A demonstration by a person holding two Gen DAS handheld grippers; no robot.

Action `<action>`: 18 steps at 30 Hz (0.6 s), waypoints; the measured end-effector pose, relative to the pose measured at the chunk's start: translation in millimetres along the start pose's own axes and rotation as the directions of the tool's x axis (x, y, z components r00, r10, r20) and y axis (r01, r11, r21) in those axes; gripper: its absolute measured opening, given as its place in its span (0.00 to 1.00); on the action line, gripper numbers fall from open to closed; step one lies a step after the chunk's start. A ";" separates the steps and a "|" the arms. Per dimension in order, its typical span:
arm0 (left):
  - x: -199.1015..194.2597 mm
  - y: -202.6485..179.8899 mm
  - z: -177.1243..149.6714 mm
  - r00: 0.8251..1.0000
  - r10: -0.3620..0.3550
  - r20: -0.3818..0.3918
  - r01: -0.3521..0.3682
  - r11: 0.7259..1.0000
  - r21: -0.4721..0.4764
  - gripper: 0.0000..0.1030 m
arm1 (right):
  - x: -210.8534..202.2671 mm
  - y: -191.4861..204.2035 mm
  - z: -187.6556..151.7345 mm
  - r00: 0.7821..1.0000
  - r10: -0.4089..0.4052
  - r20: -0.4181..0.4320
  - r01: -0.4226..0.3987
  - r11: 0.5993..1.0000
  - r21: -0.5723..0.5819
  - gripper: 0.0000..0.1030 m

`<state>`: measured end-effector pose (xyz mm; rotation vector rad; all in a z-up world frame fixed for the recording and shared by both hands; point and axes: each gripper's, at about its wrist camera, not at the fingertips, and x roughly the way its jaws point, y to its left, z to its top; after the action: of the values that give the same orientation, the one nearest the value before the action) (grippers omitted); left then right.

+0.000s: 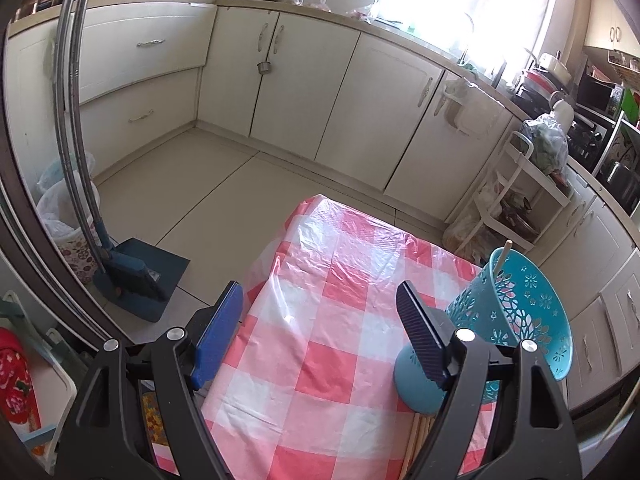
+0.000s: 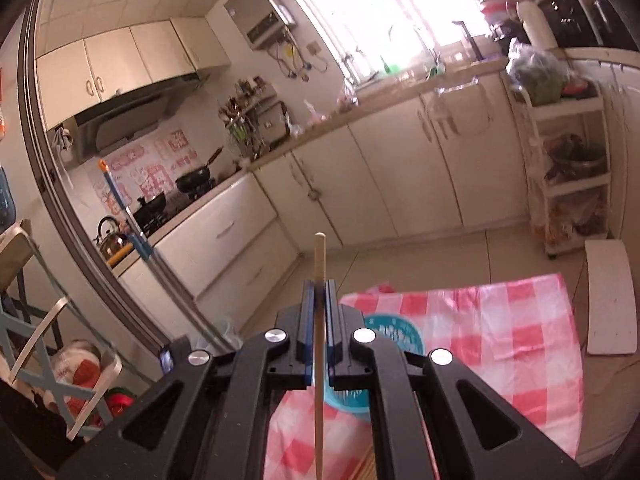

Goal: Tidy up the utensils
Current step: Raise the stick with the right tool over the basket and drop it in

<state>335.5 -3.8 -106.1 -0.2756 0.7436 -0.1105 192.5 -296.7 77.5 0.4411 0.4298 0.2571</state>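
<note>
A teal perforated utensil holder leans tilted at the right edge of the red-and-white checked table, with one wooden chopstick poking out of its rim. My left gripper stands open over the cloth. Nothing is between its pads, and the holder is just outside its right finger. Several more chopsticks lie on the cloth under that finger. In the right wrist view my right gripper is shut on a single wooden chopstick, held upright high above the table, with the holder below it.
A broom and blue dustpan stand on the floor left of the table, beside a lined bin. A white shelf trolley stands beyond the table's far right corner. A white board lies by the table's right side. Cabinets line the far walls.
</note>
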 end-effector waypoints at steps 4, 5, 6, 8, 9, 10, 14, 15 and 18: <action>-2.1 -1.4 1.2 1.000 0.009 0.015 -0.010 1.000 0.014 0.73 | 23.4 -2.7 10.5 0.980 -0.128 0.153 0.128 0.992 0.012 0.06; -2.5 -1.7 1.3 1.000 0.011 0.018 -0.011 1.000 0.015 0.73 | 29.0 -3.9 8.4 0.969 -0.167 0.181 0.166 0.986 0.018 0.06; -2.7 -1.8 1.5 1.000 0.011 0.019 -0.012 1.000 0.016 0.74 | 36.0 -5.7 5.2 0.959 -0.199 0.199 0.199 0.980 0.020 0.06; -3.2 -2.0 1.7 1.000 0.010 0.020 -0.010 1.000 0.013 0.74 | 47.9 -7.8 -4.0 0.941 -0.258 0.219 0.261 0.965 0.015 0.06; -3.6 -2.2 2.1 1.000 0.009 0.021 -0.009 1.000 0.013 0.74 | 53.8 -8.6 -10.6 0.933 -0.281 0.224 0.287 0.958 0.005 0.06; -4.1 -2.3 2.7 1.000 0.007 0.022 -0.007 1.000 0.014 0.74 | 57.0 -9.8 -17.7 0.929 -0.297 0.221 0.306 0.952 -0.008 0.06; -6.6 -5.2 3.2 0.999 0.010 0.033 -0.011 1.000 0.030 0.75 | 70.9 -17.8 -37.6 0.927 -0.328 0.184 0.340 0.940 -0.038 0.06; -7.2 -6.6 3.0 0.999 0.011 0.036 -0.012 0.999 0.035 0.76 | 74.0 -19.9 -41.5 0.928 -0.331 0.168 0.343 0.938 -0.044 0.06; -8.5 -10.1 2.2 0.999 0.018 0.044 -0.020 0.998 0.053 0.76 | 77.2 -23.8 -53.5 0.934 -0.337 0.121 0.346 0.936 -0.059 0.10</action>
<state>330.7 -11.4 -96.1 -0.2198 0.6989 -0.1058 239.6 -273.0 -3.8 0.2939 0.3799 -0.0883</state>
